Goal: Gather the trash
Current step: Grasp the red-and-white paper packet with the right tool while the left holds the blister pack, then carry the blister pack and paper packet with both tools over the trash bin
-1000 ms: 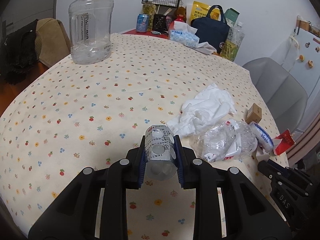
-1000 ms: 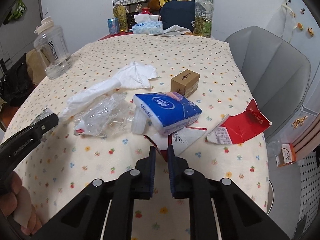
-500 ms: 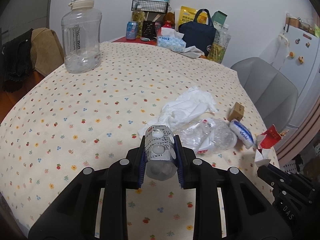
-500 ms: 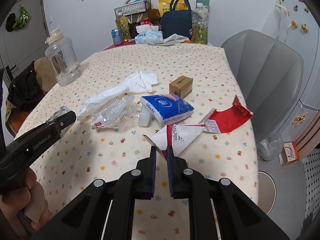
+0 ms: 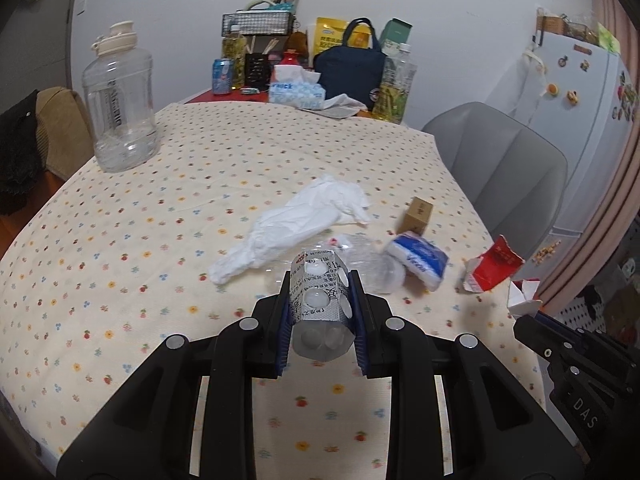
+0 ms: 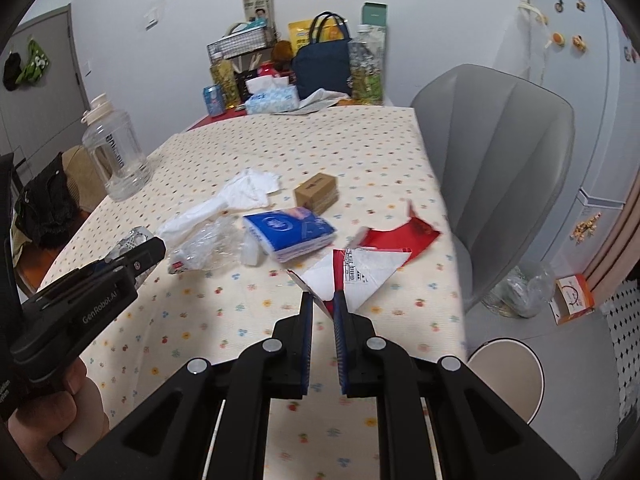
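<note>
L gripper (image 5: 320, 300) has its fingers (image 5: 283, 320) part way shut, squeezing a silver pill pack (image 5: 320, 304) from both sides. Pack is bent into a curve & held up over the worktop (image 5: 140, 240).

R gripper (image 6: 323, 308) has its fingers (image 6: 306, 332) nearly shut, w/ just a thin gap. They pinch the corner of a red & white wrapper (image 6: 360, 268). Rest of the wrapper sticks out past the tips, above the worktop edge.

On the spotty cloth, still lying there: a white bag (image 5: 296, 224), a squashed clear bottle (image 5: 372, 268) just beside it, a blue tissue pack (image 5: 420, 260) touching the bottle, a small brown box (image 5: 418, 216) behind it, & a torn red carton (image 5: 494, 264) near the R edge.

Big water jug (image 5: 120, 100) stands far L. Gray chair (image 5: 500, 168) sits by the worktop. A hand (image 6: 44, 412) holds the L gripper's handle.
</note>
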The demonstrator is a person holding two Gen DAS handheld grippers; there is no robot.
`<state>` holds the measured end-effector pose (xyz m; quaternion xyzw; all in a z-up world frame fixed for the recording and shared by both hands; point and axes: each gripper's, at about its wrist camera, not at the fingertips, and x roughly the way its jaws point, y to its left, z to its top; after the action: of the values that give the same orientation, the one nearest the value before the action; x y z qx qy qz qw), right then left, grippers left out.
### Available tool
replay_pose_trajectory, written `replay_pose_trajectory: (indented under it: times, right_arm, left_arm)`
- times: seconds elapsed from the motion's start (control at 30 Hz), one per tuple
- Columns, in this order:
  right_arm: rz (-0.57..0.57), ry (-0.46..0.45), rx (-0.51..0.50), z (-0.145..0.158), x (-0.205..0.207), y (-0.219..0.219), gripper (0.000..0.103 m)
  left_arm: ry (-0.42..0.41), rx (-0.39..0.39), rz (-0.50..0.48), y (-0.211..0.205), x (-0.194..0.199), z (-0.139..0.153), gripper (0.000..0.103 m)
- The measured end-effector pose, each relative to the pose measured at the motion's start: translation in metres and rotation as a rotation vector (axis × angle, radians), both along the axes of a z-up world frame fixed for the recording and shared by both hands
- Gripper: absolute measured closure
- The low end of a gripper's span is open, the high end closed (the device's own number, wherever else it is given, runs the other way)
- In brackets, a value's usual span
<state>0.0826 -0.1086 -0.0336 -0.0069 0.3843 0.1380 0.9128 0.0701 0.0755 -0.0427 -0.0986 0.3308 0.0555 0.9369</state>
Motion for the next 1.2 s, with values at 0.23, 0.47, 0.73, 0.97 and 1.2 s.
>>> replay_pose_trajectory:
  times: [0.23, 0.47, 0.73, 0.97, 1.2]
  right_arm:
    - [-0.068, -0.006, 0.014, 0.002, -0.001, -0.036, 0.092]
    - [-0.145, -0.005, 0.034, 0.001, 0.002, -0.076, 0.092]
    - [-0.226, -0.004, 0.054, -0.004, 0.004, -0.119, 0.092]
    - [-0.290, 0.011, 0.078, -0.014, 0.007, -0.157, 0.092]
    - [-0.349, 0.028, 0.101, -0.024, 0.009, -0.193, 0.092]
  left_arm:
    - [0.003, 0.024, -0.081, -0.039, 0.010, 0.001, 0.077]
    - [0.006, 0.051, -0.157, -0.076, 0.021, 0.003, 0.077]
    - [0.013, 0.086, -0.240, -0.123, 0.034, 0.004, 0.077]
    - [0.025, 0.110, -0.299, -0.161, 0.048, 0.002, 0.077]
    - [0.047, 0.137, -0.364, -0.202, 0.063, -0.005, 0.077]
